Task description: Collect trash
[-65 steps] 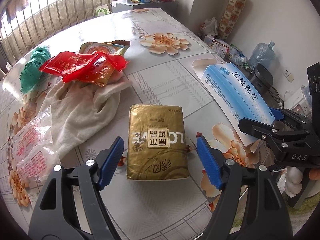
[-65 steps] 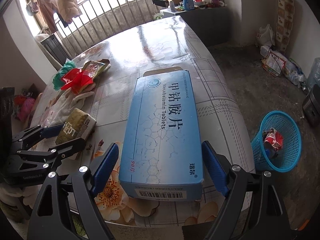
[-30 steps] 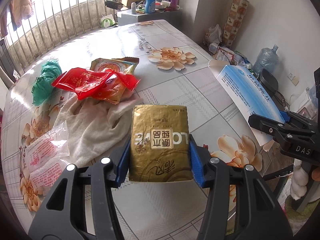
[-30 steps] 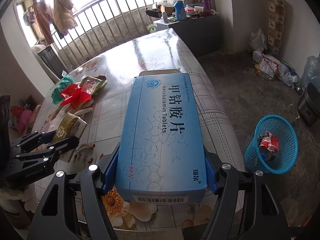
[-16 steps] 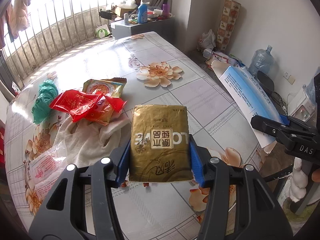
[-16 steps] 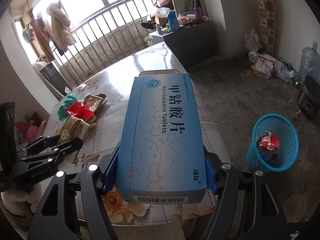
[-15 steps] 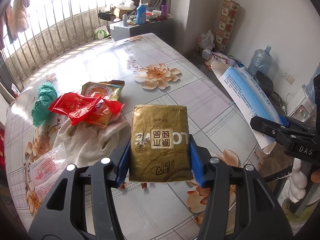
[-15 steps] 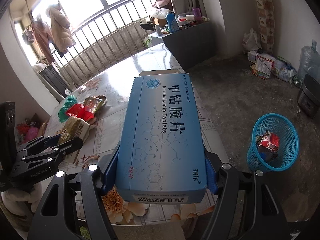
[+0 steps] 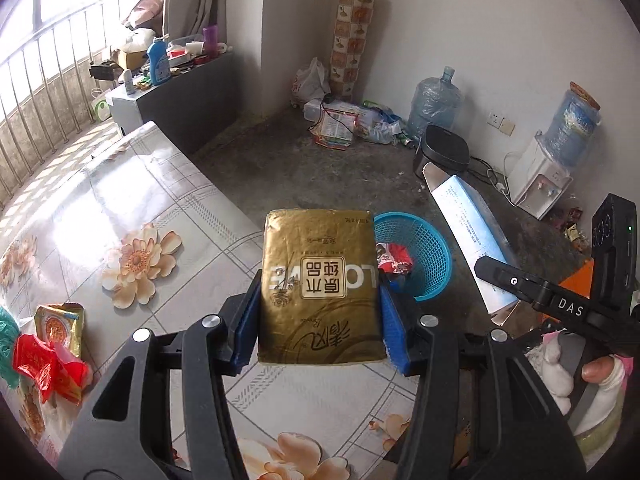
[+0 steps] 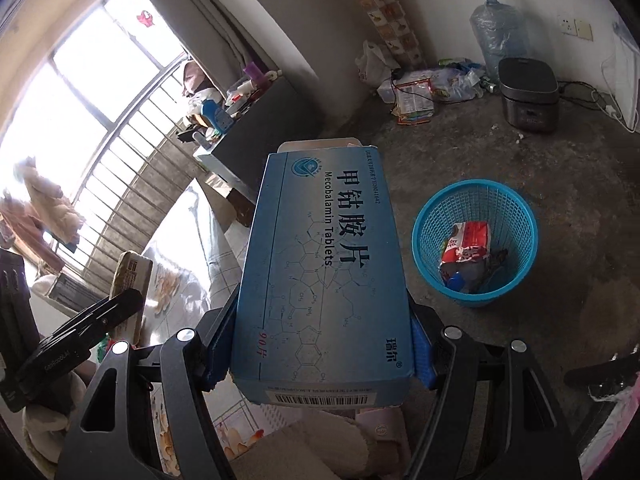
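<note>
While the left gripper (image 9: 320,320) clamps the gold tissue pack (image 9: 320,284) and the right gripper (image 10: 320,344) pinches the blue tablet box (image 10: 320,272), both hang short of the blue basket (image 10: 516,216) on the floor; the long box, released early, could strike the rim and fall outside.

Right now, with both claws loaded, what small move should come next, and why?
Probably carry the right claw sideways until the blue tablet box hangs over the blue basket, then release. The box is clamped off the table, the basket sits on the floor just beside it, and the left claw with its gold pack can follow.
</note>
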Demonstrator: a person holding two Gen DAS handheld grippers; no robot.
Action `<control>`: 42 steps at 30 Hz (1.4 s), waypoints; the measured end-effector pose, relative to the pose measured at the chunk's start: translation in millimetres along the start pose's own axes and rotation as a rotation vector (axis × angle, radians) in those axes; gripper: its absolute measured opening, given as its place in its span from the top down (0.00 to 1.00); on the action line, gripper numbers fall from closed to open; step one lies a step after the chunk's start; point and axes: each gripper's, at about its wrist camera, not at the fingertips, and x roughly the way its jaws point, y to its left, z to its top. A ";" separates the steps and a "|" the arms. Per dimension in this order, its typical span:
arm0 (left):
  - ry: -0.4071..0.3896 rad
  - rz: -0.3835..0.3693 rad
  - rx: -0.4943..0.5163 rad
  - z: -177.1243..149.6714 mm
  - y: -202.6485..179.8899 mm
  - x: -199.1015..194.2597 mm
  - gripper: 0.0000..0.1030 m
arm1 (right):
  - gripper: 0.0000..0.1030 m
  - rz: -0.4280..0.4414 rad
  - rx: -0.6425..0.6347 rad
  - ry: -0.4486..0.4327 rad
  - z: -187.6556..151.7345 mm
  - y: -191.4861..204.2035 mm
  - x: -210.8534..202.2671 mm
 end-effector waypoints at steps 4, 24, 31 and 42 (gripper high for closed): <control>0.089 -0.109 0.044 33.8 -40.3 57.6 0.52 | 0.34 -0.040 0.188 0.012 11.3 -66.4 15.7; 0.326 -0.242 0.092 72.7 -116.2 268.5 0.28 | 0.17 -0.175 0.695 0.064 -11.2 -267.5 160.8; 0.180 -0.271 0.135 79.0 -112.3 191.6 0.28 | 0.17 -0.190 0.593 -0.040 -13.5 -228.3 115.7; -0.126 -0.197 0.021 62.7 -38.3 26.6 0.12 | 0.17 -0.198 0.058 -0.257 27.6 -64.4 34.8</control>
